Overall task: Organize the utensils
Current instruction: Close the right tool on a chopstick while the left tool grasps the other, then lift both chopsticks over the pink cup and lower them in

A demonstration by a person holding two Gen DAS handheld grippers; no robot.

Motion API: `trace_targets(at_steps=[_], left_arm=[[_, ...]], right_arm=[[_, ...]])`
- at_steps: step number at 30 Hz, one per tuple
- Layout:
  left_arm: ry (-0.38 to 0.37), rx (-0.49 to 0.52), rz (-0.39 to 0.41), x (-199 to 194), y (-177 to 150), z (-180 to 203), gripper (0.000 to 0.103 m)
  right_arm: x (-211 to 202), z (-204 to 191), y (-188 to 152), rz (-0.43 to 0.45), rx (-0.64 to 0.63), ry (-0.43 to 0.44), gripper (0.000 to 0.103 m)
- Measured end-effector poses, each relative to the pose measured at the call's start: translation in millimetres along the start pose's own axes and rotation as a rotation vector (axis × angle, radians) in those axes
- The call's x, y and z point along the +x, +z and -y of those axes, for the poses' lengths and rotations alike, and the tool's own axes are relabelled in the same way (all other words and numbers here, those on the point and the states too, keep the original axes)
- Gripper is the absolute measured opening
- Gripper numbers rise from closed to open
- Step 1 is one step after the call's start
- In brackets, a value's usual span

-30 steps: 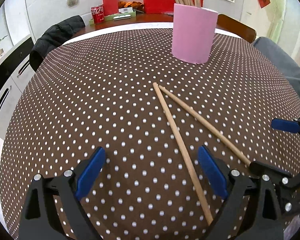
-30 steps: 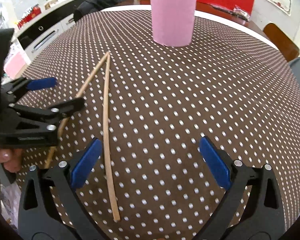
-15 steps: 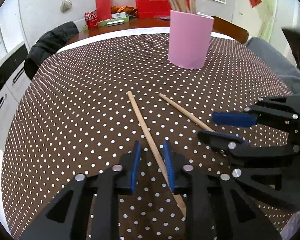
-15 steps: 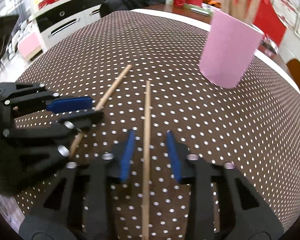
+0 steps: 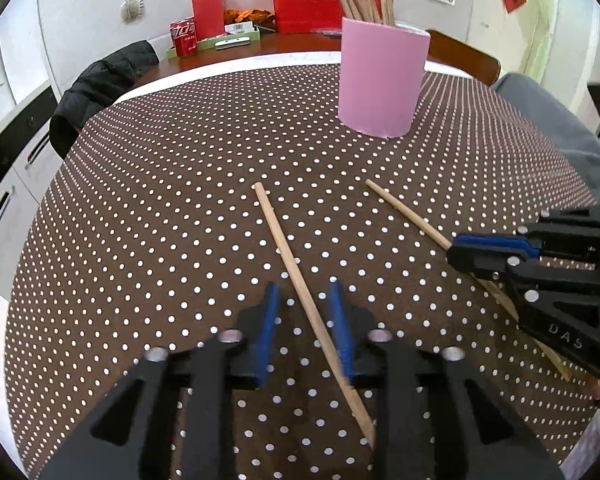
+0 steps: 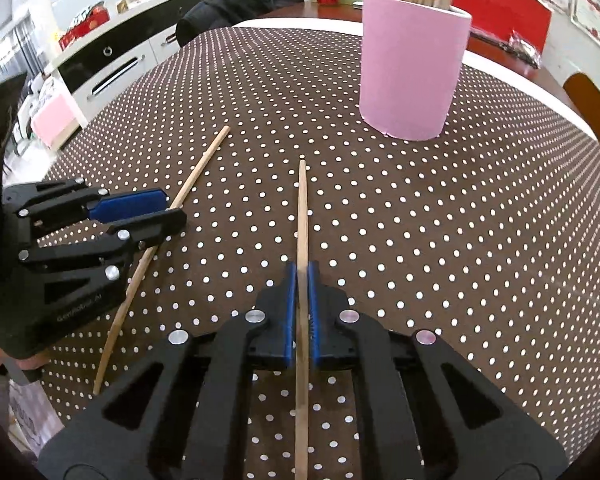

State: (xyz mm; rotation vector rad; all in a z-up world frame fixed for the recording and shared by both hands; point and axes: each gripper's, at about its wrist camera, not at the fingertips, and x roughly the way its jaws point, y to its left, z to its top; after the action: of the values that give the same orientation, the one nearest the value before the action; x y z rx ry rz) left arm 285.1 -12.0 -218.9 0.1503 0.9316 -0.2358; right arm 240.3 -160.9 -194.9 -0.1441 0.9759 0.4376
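Observation:
Two wooden chopsticks lie on the brown dotted tablecloth. My left gripper (image 5: 304, 292) straddles one chopstick (image 5: 284, 248), its jaws narrowed with gaps still on both sides of the stick. My right gripper (image 6: 301, 270) is shut on the other chopstick (image 6: 302, 208), which points toward the pink holder (image 6: 410, 68). The holder (image 5: 380, 80) stands upright at the far side with several chopsticks in it. The right gripper also shows in the left wrist view (image 5: 476, 248), the left gripper in the right wrist view (image 6: 156, 212).
A black jacket (image 5: 96, 88) hangs on a chair at the table's far left. A red can (image 5: 183, 38) and red folders (image 5: 308, 4) sit on the wooden desk behind. A wooden chair back (image 5: 464, 54) stands behind the holder. White drawers (image 6: 108, 68) are at left.
Both grippers have closed in from wide open over the chopsticks. The right one has closed onto its stick; the left one has narrowed around its stick.

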Motion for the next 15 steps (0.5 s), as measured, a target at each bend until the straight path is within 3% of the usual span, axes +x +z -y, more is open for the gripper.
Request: trace_targets(at_steps=[3, 5, 9, 15], left_arm=[[0.006, 0.002, 0.01, 0, 0, 1, 0.031], [-0.008, -0.003, 0.027, 0, -1, 0, 0.007], [-0.099, -0.079, 0.059, -7, -8, -10, 0.005], [-0.118, -0.16, 0.171, -29, -6, -17, 0.005]], right_arm=[[8, -10, 8, 0.01, -0.031, -0.031, 0.007], [7, -11, 8, 0.011, -0.036, -0.04, 0.006], [-3, 3, 1, 0.055, 0.047, 0.014, 0.006], [-37, 35, -6, 0.191, 0.186, 0.15, 0.006]])
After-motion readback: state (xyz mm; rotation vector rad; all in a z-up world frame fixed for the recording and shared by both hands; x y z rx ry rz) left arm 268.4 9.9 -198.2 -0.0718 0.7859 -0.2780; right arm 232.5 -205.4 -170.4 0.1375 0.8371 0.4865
